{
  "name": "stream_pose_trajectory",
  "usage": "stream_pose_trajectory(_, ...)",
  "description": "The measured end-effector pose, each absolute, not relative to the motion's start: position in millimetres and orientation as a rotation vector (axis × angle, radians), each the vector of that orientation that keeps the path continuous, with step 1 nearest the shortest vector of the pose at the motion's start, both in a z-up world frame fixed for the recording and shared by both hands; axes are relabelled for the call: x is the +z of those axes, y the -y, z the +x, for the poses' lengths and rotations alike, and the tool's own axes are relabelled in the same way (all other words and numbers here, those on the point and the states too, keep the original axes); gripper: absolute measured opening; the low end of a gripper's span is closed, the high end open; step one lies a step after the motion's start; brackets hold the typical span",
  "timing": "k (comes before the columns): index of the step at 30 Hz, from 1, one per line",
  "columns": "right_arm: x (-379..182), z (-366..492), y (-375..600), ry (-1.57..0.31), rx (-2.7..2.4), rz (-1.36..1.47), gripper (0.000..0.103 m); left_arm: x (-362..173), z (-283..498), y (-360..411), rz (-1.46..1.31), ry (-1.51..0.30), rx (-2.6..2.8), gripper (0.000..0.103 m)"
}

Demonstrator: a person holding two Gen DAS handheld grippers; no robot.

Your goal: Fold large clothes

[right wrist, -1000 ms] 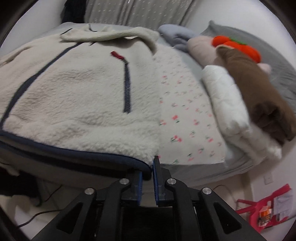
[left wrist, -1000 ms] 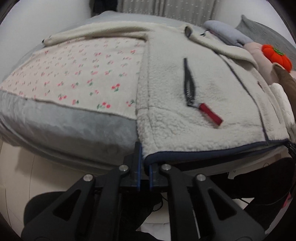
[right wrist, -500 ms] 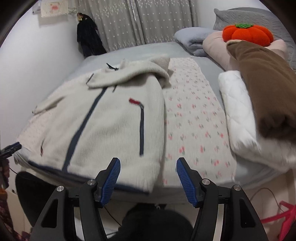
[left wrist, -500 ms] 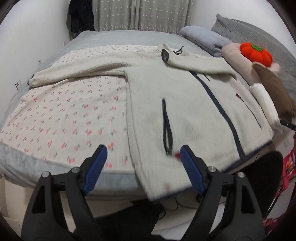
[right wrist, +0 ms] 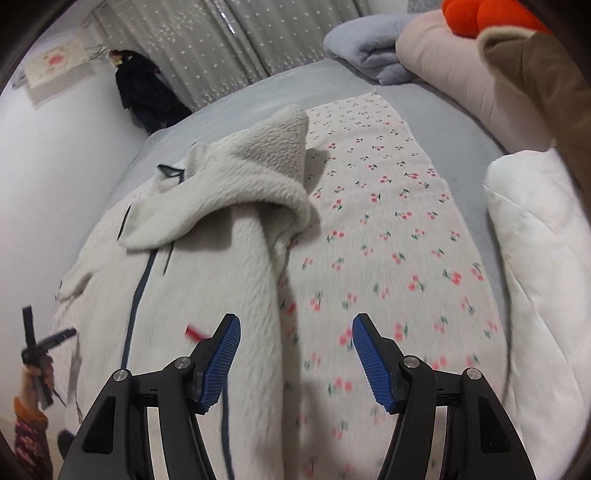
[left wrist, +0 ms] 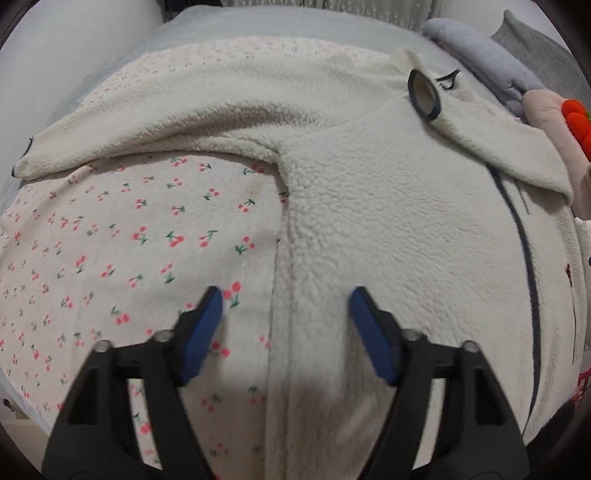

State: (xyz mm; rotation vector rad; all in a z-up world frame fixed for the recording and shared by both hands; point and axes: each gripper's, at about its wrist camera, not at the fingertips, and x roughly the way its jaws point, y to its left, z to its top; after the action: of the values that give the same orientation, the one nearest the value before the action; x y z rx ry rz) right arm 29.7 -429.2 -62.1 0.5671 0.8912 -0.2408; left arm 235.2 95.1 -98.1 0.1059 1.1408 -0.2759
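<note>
A cream fleece jacket [left wrist: 399, 229] with a dark zip lies front-up on a cherry-print cloth [left wrist: 122, 240] on the bed. Its left sleeve [left wrist: 155, 129] stretches out to the left. My left gripper [left wrist: 286, 314] is open and empty, hovering over the jacket's left side seam. In the right wrist view the jacket [right wrist: 207, 280] lies left, with its right sleeve [right wrist: 266, 173] folded up across the chest. My right gripper [right wrist: 295, 343] is open and empty above the jacket's right edge, where it meets the cherry cloth [right wrist: 384, 236].
Folded bedding is stacked on the right: a white quilt [right wrist: 535, 251], a brown blanket [right wrist: 546, 74], a pink roll [right wrist: 443, 62], a grey blanket [right wrist: 365, 48] and an orange pumpkin cushion [right wrist: 480, 14]. The left gripper [right wrist: 37, 350] shows at the far left. Curtains hang behind the bed.
Both grippers let go of the jacket's hem, opened wide, rose, then moved forward over the bed along the jacket's two side edges.
</note>
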Motion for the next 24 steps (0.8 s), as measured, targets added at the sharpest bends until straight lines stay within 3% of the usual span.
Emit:
stream_pose_trajectory(2,-72.9,46.8,440.2,-0.904,-0.231,0.595,0.065,-104.4,238.9,-88.6,0.082,-1.162,-0.33,0.014)
stream_pose_trajectory(5,-90.1,66.7,449.4,-0.929,-0.213,0.62,0.063,-91.4,226.5,-88.6,0.121,-1.07,-0.282,0.012)
stream_pose_trajectory(7,-100.0,77.4,455.2,-0.932,-0.179,0.666,0.055,-89.6,223.5,-102.3,0.11,-1.018,-0.25,0.012)
stream_pose_trajectory(10,-113.6,93.5,462.5,-0.918,-0.119,0.762,0.046,-120.5,236.5,-127.6,-0.038,-1.117,-0.243,0.01)
stream_pose_trajectory(21,-139.4,154.0,453.0,-0.89,-0.027,0.907,0.045,-119.4,228.3,-115.6,0.057,-1.086,-0.236,0.01)
stream_pose_trajectory(23,-133.1,155.6,444.9,-0.904,-0.034,0.847,0.035,-119.6,226.6,-113.9,0.074,-1.08,-0.224,0.01)
stream_pose_trajectory(24,-129.4,157.1,437.8,-0.915,-0.041,0.798,0.021,-120.1,229.6,-109.2,0.083,-1.077,-0.218,0.01)
